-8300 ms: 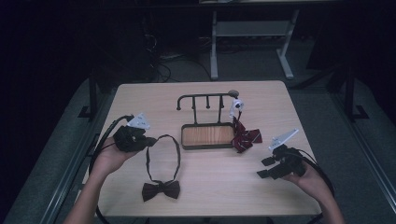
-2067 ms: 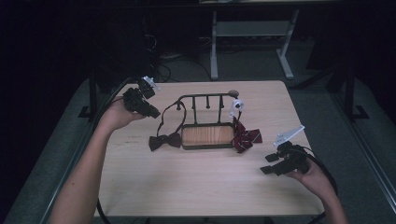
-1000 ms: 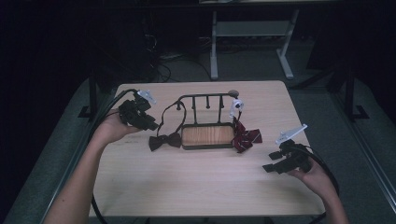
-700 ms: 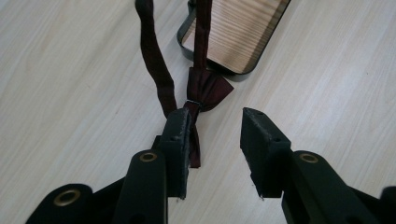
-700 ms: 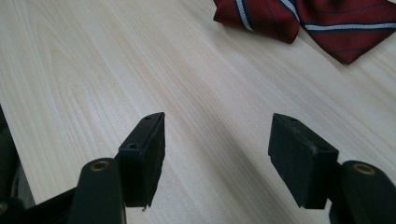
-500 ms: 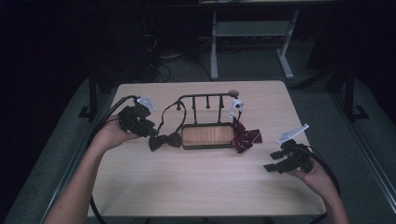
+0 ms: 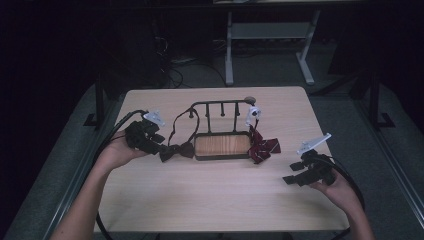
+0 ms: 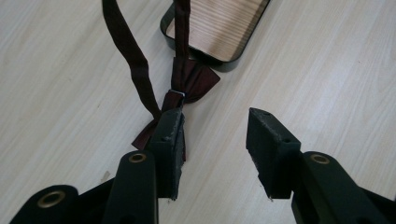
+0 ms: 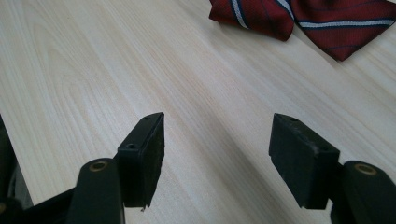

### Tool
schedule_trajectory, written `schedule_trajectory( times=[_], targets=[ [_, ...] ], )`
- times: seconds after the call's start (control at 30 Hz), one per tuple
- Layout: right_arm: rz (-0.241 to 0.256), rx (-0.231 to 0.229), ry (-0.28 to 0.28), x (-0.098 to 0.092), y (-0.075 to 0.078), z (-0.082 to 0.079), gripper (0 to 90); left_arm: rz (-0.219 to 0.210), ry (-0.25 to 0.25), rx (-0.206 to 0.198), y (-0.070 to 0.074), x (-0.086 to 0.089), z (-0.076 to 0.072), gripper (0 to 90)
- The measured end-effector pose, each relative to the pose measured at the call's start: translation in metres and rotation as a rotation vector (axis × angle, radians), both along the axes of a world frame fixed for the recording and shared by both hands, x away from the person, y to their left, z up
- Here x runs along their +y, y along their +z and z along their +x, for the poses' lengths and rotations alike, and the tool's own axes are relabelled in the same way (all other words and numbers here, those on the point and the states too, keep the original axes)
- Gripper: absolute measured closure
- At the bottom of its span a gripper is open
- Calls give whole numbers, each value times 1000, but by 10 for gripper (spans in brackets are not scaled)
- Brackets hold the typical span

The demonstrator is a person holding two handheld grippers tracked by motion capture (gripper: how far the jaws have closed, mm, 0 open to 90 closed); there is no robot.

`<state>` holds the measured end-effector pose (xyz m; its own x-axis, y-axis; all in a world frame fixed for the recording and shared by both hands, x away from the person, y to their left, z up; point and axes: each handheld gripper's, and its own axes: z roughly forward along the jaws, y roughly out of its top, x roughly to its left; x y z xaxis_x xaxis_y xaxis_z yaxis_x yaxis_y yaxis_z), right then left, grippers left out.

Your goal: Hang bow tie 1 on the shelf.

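Table (image 7: 210, 200) with rack (image 7: 220, 131): the dark bow tie (image 7: 176, 150), its strap now looped over the rack's left peg, rests beside the tray. Left gripper (image 7: 159, 145) has released, jaws wide; right gripper (image 7: 295, 172) idle, jaws wide.

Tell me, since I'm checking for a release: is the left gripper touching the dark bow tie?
Touching. In the left gripper view the open left gripper has one jaw lying against the dark bow tie; the other stands clear over the table.
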<state>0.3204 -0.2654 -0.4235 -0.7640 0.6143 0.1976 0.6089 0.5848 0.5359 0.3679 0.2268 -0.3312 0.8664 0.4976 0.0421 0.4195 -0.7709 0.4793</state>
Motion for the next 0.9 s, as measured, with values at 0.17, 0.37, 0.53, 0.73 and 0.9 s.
schedule_trajectory(
  times=[0.17,0.37,0.53,0.73,0.9],
  targets=[
    [3,-1,-2,-1,0,0,357,-6,-3,-1,-4,1,-3,557],
    [1,-3,0,-1,0,0,357,-12,-10,0,-10,1,-8,548],
    [-4,-4,1,-1,-1,0,357,-15,-15,-3,-14,1,-12,538],
    [-1,-1,0,-1,-1,0,356,-23,-11,-10,-19,2,-16,514],
    [-1,1,-2,-1,-1,0,356,-19,-10,-5,-25,3,-20,493]
  ],
)
